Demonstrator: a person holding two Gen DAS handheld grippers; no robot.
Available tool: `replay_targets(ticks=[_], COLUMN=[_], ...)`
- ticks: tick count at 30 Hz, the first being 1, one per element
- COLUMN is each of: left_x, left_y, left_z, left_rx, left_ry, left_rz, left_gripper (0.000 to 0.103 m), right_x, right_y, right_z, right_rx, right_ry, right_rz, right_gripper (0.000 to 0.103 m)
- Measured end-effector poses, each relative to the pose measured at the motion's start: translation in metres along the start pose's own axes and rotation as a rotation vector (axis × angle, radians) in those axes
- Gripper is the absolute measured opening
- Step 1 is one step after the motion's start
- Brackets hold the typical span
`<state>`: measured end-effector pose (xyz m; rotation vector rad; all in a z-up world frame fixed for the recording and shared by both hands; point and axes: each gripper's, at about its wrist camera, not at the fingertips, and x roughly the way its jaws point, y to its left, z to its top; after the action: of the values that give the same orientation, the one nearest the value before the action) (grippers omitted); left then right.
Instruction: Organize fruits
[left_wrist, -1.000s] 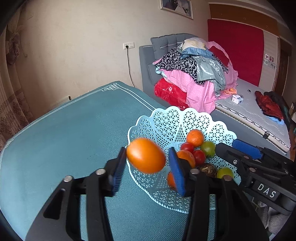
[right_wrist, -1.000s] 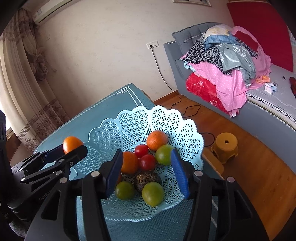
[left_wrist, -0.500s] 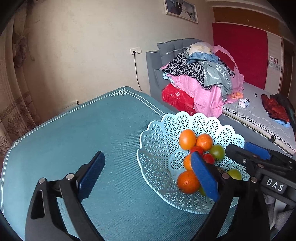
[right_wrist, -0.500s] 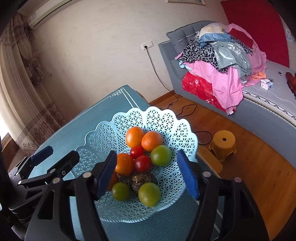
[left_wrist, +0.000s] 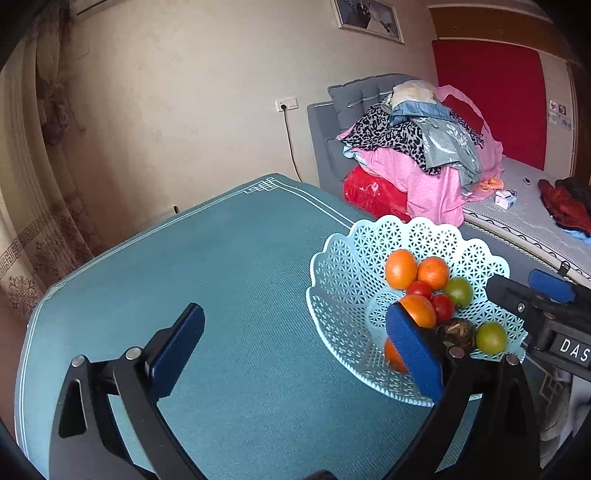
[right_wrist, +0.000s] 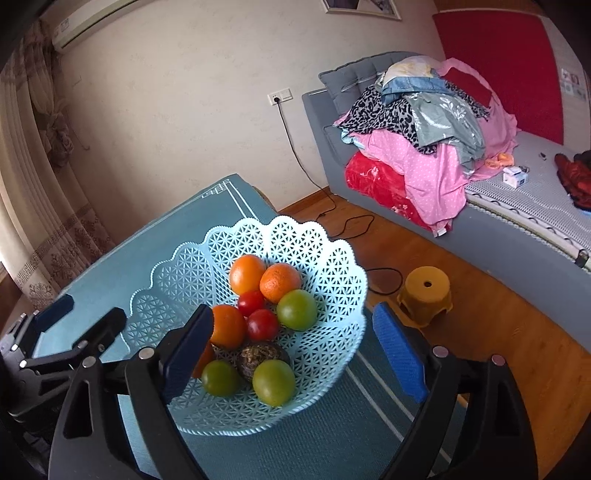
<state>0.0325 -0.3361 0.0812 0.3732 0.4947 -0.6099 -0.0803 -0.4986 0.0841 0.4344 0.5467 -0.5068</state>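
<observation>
A pale blue lattice basket (right_wrist: 177, 280) stands on the teal table (left_wrist: 221, 277) near its right edge. Inside lie several fruits: oranges (right_wrist: 246, 274), red tomatoes (right_wrist: 262, 324), green fruits (right_wrist: 296, 309) and one dark brown fruit (right_wrist: 258, 356). My left gripper (left_wrist: 295, 350) hovers at the basket's (left_wrist: 332, 295) left side; its jaws are opening and hold nothing. One of its blue pads (left_wrist: 413, 354) overlaps the basket's near rim. My right gripper (right_wrist: 293, 350) is above the basket's near half, its jaws opening too, with fruit showing below the gap but nothing gripped.
The table's right edge drops to a wooden floor with a yellow stool (right_wrist: 424, 295) and a black cable (right_wrist: 351, 229). A grey bed with a pile of clothes (right_wrist: 424, 122) stands beyond. Bare tablecloth stretches left of the basket.
The left gripper let go of the orange, which now lies at the back of the basket. Both grippers' jaws spread much wider. The left gripper's view shifted so the basket sits further right.
</observation>
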Motion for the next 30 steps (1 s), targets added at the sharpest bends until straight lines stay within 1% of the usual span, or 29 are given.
replay_targets(ticks=[5, 14, 24, 30], left_x=[-0.007, -0.017, -0.019, -0.026], left_y=[0.005, 0.015, 0.007, -0.002], left_z=[-0.002, -0.008, -0.013, -0.015], left_rx=[0.0, 0.003, 0.051, 0.093], left_ry=[-0.015, -0.015, -0.01, -0.049], left_rz=[0.025, 0.051, 0.047, 0.049], left_gripper=[0.1, 0.1, 0.1, 0.1], right_x=[-0.009, -0.022, -0.022, -0.022], right_y=[0.005, 0.016, 0.02, 0.02], right_z=[-0.008, -0.021, -0.025, -0.025], right_rx=[-0.055, -0.097, -0.107, -0.1], right_ry=[-0.016, -0.017, -0.01, -0.003], right_rz=[-0.025, -0.006, -0.001, -0.001], right_gripper=[0.09, 0.09, 0.09, 0.09])
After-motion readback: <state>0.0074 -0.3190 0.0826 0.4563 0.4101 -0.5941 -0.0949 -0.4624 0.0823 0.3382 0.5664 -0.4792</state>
